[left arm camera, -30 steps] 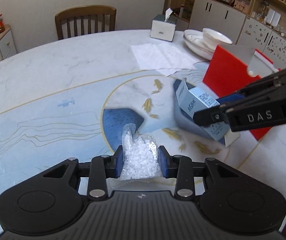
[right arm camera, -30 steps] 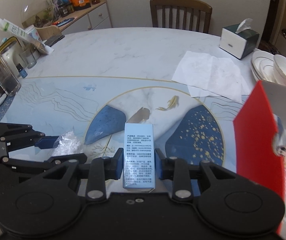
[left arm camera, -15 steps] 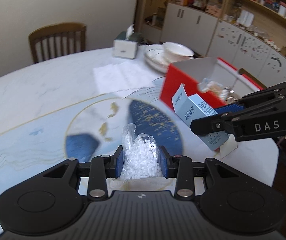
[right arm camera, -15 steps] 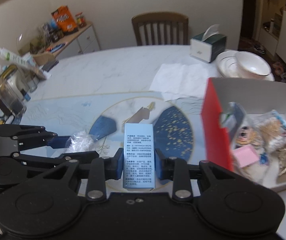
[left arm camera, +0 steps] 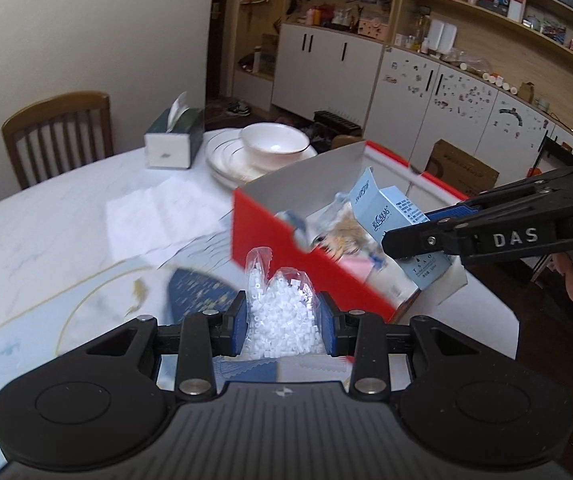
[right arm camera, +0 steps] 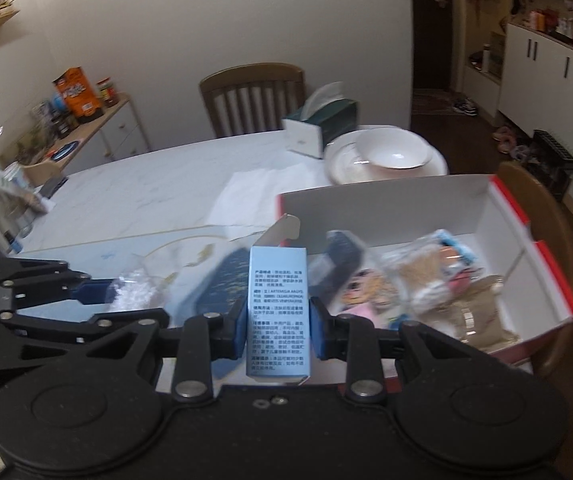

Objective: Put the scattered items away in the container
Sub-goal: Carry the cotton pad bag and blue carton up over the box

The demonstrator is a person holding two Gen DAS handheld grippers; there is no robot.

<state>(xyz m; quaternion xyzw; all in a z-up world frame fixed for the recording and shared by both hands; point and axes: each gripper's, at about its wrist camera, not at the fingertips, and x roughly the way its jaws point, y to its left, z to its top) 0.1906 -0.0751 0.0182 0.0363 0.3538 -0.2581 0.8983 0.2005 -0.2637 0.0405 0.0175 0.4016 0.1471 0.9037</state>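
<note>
My left gripper point(left arm camera: 282, 328) is shut on a clear bag of white beads point(left arm camera: 280, 312), held above the table just short of the red box's near wall. The red box point(left arm camera: 270, 232) with white inner walls holds several snack packets. My right gripper point(right arm camera: 278, 326) is shut on a light blue carton point(right arm camera: 278, 304) with its top flap open, held over the box's left end point(right arm camera: 386, 204). The carton point(left arm camera: 398, 216) and the right gripper point(left arm camera: 418, 240) also show in the left wrist view, above the box. The left gripper point(right arm camera: 98, 294) with the bead bag point(right arm camera: 134, 292) shows at left in the right wrist view.
A tissue box point(left arm camera: 172, 138), stacked plates with a bowl point(left arm camera: 272, 144) and a paper napkin point(left arm camera: 162, 212) lie on the marble table behind the box. A wooden chair point(left arm camera: 58, 132) stands at the far side. A second chair point(right arm camera: 534, 216) is beside the box.
Both grippers have lifted and moved right toward the red box with their loads. The blue carton has come over the box's opening; the bead bag has come close to its near wall.
</note>
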